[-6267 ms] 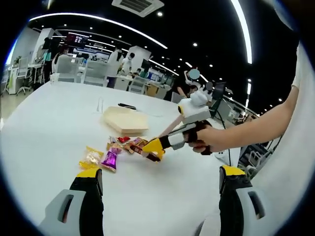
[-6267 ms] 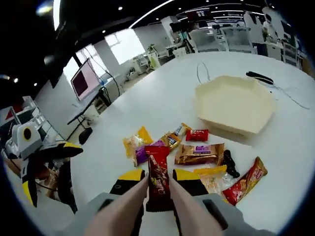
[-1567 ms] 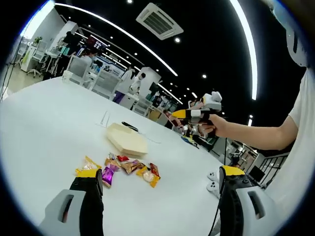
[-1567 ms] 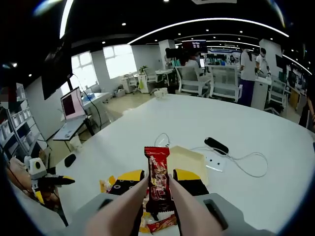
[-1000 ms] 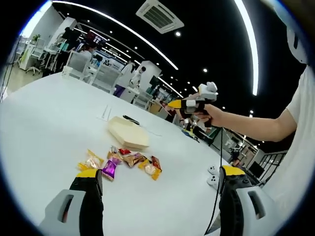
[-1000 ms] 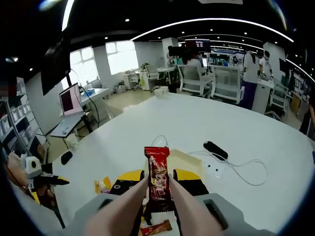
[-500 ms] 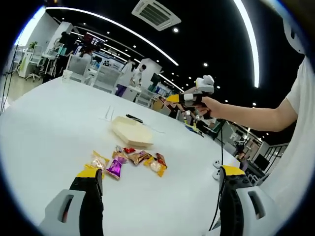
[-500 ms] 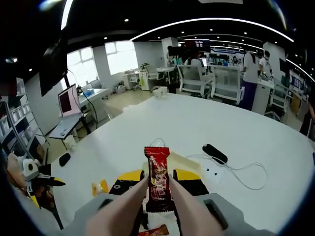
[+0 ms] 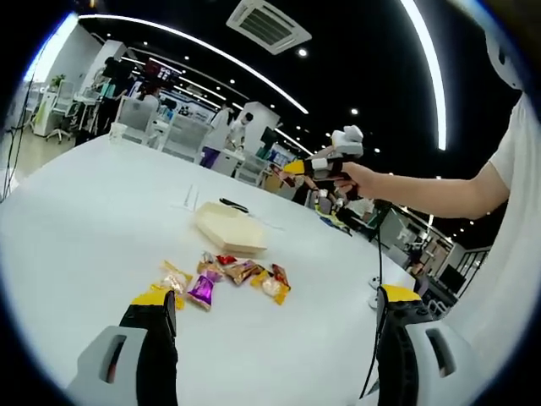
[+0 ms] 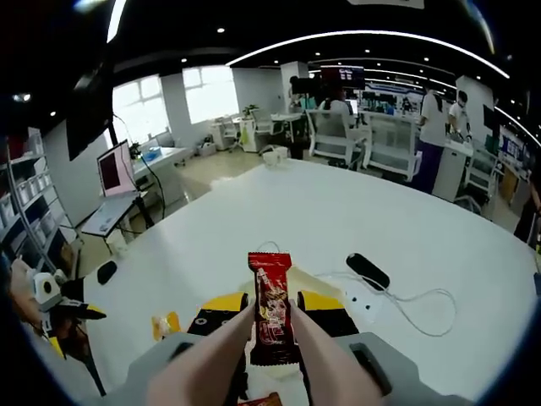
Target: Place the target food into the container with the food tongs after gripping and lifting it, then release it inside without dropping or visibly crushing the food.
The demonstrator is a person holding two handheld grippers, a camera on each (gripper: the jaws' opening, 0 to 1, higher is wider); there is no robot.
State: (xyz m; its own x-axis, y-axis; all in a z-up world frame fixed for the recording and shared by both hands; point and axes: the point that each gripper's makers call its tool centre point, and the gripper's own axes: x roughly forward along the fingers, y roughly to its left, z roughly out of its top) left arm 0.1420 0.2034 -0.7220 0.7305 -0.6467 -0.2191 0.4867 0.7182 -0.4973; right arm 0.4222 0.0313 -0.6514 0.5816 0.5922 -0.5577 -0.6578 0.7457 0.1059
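Note:
A dark red chocolate bar (image 10: 271,309) stands upright between my right gripper's (image 10: 270,315) jaws, which are shut on it. In the left gripper view, a hand holds that right gripper (image 9: 297,167) high in the air, above and a little beyond the cream hexagonal tray (image 9: 226,228) on the white table (image 9: 93,203). Several wrapped candies (image 9: 228,275) lie in a loose pile in front of the tray. My left gripper (image 9: 275,309) hangs over the near table with its jaws wide apart and nothing between them.
A black device (image 10: 366,271) with a white cable (image 10: 423,306) lies beyond the tray. A yellow candy (image 10: 161,326) sits at lower left. The left gripper (image 10: 52,306) appears at the far left. Chairs, desks and people stand past the table's far edge.
The right gripper lifted the chocolate bar off the candy pile and carried it up and away towards the tray. Over the last second it drifted slightly further. The left gripper stays open.

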